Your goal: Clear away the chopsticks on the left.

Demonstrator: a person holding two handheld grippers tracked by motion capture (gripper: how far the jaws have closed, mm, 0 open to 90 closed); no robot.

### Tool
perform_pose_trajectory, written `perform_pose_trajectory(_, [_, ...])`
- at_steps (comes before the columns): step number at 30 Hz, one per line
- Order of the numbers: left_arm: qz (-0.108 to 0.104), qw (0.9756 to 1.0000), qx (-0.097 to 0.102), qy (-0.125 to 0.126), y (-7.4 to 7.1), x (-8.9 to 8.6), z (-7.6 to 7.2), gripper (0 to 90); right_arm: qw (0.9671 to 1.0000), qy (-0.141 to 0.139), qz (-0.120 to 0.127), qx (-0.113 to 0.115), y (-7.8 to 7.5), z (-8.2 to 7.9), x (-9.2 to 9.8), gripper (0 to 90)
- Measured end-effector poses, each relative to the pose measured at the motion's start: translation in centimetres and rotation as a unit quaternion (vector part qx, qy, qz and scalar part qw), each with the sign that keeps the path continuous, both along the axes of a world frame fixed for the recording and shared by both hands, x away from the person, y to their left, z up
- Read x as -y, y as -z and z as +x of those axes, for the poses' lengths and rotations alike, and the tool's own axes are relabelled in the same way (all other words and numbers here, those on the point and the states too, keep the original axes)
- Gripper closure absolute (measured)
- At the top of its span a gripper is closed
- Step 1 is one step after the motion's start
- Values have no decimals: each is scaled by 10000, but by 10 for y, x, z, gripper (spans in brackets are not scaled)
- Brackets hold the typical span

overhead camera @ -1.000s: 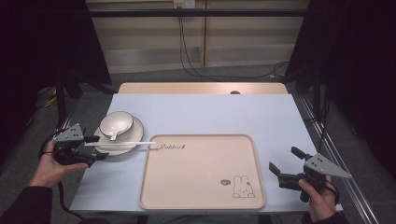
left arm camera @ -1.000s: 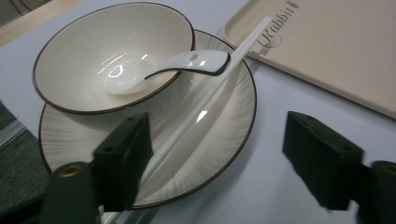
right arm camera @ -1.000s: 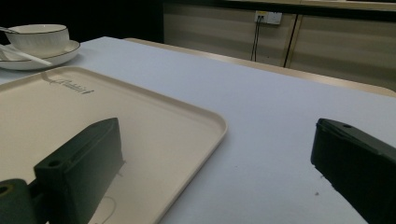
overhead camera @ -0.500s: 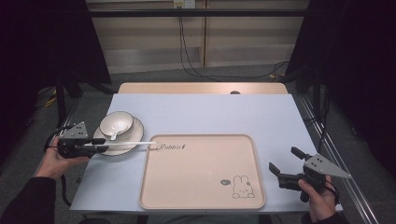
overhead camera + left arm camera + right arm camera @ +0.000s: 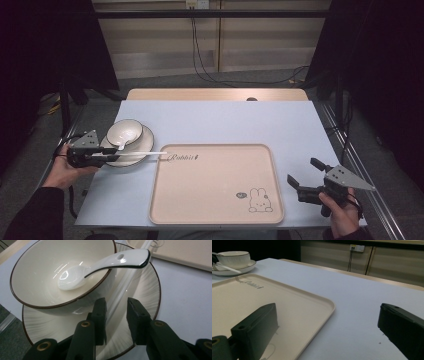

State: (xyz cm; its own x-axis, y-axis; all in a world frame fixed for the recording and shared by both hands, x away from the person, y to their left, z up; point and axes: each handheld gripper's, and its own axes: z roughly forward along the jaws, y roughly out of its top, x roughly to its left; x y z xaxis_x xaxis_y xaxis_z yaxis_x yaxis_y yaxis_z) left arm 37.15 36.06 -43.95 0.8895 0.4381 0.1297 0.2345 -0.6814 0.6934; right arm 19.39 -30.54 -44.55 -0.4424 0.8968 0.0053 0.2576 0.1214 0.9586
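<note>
Over the plate's (image 5: 147,297) near rim, the left tool (image 5: 116,308), jaws just closing, straddles a white stick (image 5: 125,286) without visibly pressing it; behind the stick a spoon (image 5: 100,267) rests in the bowl (image 5: 32,270). Well right of the plate, the right tool (image 5: 304,176) gapes, empty.

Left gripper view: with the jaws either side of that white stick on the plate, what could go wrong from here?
1. The white stick lies between the left gripper, whose jaws have just been closing; it is thin and glossy, so it may slip or roll free.
2. It runs beside the bowl under the spoon handle; lifting could knock the spoon.
3. Its far end rests on the tray rim, so dragging may catch there.
</note>
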Motion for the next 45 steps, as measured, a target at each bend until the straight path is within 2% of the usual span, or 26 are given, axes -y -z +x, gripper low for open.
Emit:
perform_pose_trajectory(5, [18, 10000, 28, 26, 3, 2, 1, 680, 10000, 12, 3, 6, 0, 0, 0, 25])
perform_pose_trajectory(7, [103, 9999, -5, 73, 2, 2, 1, 679, 10000, 1, 0, 7, 0, 0, 0, 25])
perform_pose_trajectory(10, [57, 9999, 15, 98, 3, 2, 1, 683, 10000, 22, 8, 4, 0, 0, 0, 25])
perform_pose_trajectory(15, [244, 9991, -89, 348, 5, 9, 2, 728, 10000, 11, -8, 15, 0, 0, 0, 25])
perform_pose_trajectory(17, [246, 9988, -168, 401, 5, 13, 3, 734, 10000, 8, 3, 6, 0, 0, 0, 25])
perform_pose_trajectory(18, [274, 9990, -135, 342, 7, 15, 3, 733, 10000, 5, 9, -4, 0, 0, 0, 25])
perform_pose_trajectory(20, [300, 9981, -268, 461, 8, 17, 4, 738, 10000, 13, -9, 8, 0, 0, 0, 25])
perform_pose_trajectory(22, [383, 9975, -264, 537, 10, 19, 5, 754, 10000, 12, -4, -4, 0, 0, 0, 25])
perform_pose_trajectory(25, [393, 9967, -319, 637, 10, 21, 5, 799, 10000, 12, -1, 12, 1, 0, 0, 25])
perform_pose_trajectory(28, [337, 9959, -474, 689, 9, 22, 5, 819, 10000, 14, 0, 11, 0, 0, 0, 25])
perform_pose_trajectory(32, [311, 9957, -545, 683, 8, 22, 5, 841, 10000, 14, 1, -15, 0, 0, 0, 24])
perform_pose_trajectory(34, [253, 9958, -590, 651, 8, 22, 5, 844, 10000, 20, 1, 12, 0, 0, 0, 25])
perform_pose_trajectory(35, [196, 9963, -633, 542, 7, 22, 4, 845, 10000, 14, 7, -19, 0, 0, 0, 25])
perform_pose_trajectory(37, [216, 9961, -652, 547, 6, 22, 4, 846, 10000, 15, 7, -18, 0, 0, 0, 25])
perform_pose_trajectory(38, [171, 9967, -647, 463, 5, 22, 4, 846, 10000, 16, 8, -20, 0, 0, 0, 25])
perform_pose_trajectory(39, [129, 9963, -729, 447, 3, 22, 3, 846, 10000, -14, 29, -23, 0, 0, 0, 24])
perform_pose_trajectory(40, [97, 9963, -727, 448, 3, 22, 2, 847, 10000, 5, 14, -13, 0, 0, 1, 24])
perform_pose_trajectory(41, [168, 9959, -753, 468, 1, 21, 2, 847, 10000, -1, 20, -6, 0, 0, 0, 24])
perform_pose_trajectory(42, [49, 9961, -760, 435, 1, 21, 1, 847, 10000, -12, 28, -17, 0, 0, 0, 25])
perform_pose_trajectory(45, [-74, 9960, -781, 423, -2, 21, -3, 846, 10000, -3, 28, -18, 0, 0, 0, 25])
